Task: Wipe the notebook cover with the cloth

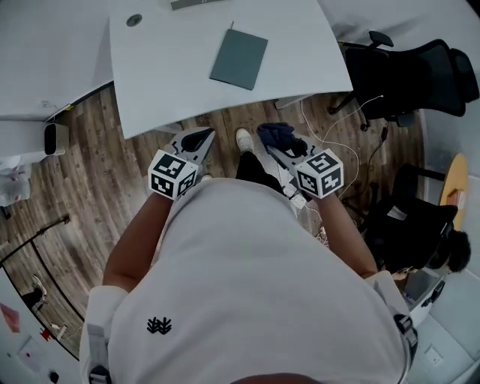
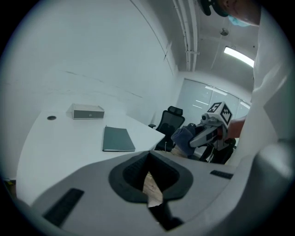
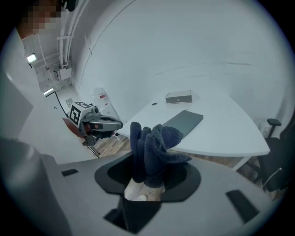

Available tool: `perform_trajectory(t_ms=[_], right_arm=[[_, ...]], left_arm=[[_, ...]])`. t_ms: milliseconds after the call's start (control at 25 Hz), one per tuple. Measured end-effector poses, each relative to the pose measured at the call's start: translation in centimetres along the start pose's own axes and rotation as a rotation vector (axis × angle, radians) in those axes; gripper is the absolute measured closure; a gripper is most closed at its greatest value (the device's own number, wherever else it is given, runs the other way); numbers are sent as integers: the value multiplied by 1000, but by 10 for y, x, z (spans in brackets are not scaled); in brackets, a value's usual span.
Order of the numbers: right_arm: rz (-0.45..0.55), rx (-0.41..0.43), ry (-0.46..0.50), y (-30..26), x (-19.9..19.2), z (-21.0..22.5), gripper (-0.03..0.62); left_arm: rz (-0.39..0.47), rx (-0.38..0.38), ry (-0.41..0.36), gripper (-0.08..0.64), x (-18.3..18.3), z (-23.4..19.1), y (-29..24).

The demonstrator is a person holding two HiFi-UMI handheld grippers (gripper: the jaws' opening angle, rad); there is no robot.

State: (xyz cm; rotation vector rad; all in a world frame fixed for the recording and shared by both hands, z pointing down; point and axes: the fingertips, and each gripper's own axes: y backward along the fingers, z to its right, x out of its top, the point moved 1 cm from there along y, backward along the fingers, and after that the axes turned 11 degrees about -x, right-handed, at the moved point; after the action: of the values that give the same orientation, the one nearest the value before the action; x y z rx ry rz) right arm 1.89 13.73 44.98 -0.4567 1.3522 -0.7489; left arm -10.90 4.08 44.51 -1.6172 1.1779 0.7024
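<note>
White table [image 1: 300, 67]: large, smooth-topped, curved near edge; all positions below are given rel. to it.
Wood-plank floor [image 1: 90, 172]: brown, runs under and in front of the table's near edge.
Person [image 1: 247, 285]: white shirt, stands on the floor just off the table's near edge, facing it, one gripper in each hand.
Black office chair [image 1: 420, 75]: mesh back, w/ armrests, beside the table's right end, not touching it.
Dark grey-green notebook [image 1: 238, 58]: thin, rectangular, closed. It lies flat on the table top toward the middle, slightly askew to the near edge, nothing on it, well apart from both grippers.
L gripper [image 2: 149, 156]: grey body w/ marker cube, held off the table's near edge over the floor. Jaw tips meet, nothing between them.
R gripper [image 3: 146, 171]: same build, also off the near edge, to the right of the L gripper. Jaws clamped on the cloth.
Dark blue cloth [image 3: 154, 143]: fleecy, bunched, sticks out past the R jaws toward the table, not touching table or notebook.
Grey box [image 2: 87, 112]: small, flat, metal-look, on the table's far side beyond the notebook.
Round grey grommet [image 1: 134, 20]: set in the table top near its far left corner.
</note>
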Motion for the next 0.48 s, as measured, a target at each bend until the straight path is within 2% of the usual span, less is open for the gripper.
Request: perform_trajectory(t_ms=[200,480], right_arm=[[-39,92,118,-37,31,51,434],[-132,224,255,-97,56,124,434]], left_arm=[[12,103,40,554,11,-38,-34],[-31,251,115,554,15,-90,-94]])
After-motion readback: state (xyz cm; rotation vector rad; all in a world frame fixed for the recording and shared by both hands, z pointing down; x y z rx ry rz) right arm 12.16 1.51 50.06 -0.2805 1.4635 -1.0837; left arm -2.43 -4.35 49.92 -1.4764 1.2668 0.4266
